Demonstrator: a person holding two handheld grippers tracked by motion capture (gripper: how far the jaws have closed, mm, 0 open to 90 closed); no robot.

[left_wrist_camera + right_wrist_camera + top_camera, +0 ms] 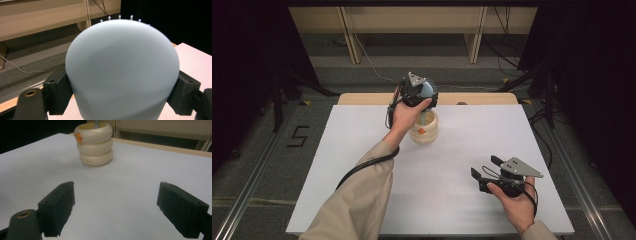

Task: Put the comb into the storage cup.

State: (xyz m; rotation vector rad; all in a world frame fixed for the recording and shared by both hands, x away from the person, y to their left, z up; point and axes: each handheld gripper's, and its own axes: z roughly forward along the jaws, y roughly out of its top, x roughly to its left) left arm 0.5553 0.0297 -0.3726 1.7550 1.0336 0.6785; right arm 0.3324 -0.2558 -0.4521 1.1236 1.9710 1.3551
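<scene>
Because my left gripper (421, 95) clamps the round blue brush (122, 70) above the cream holder (424, 128), it may tip the holder; my right gripper (486, 167) waits wide open, near right.

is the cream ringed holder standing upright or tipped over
Upright. The cream ringed holder stands on its base on the white table, its three stacked rings level and its open mouth facing up.
</scene>
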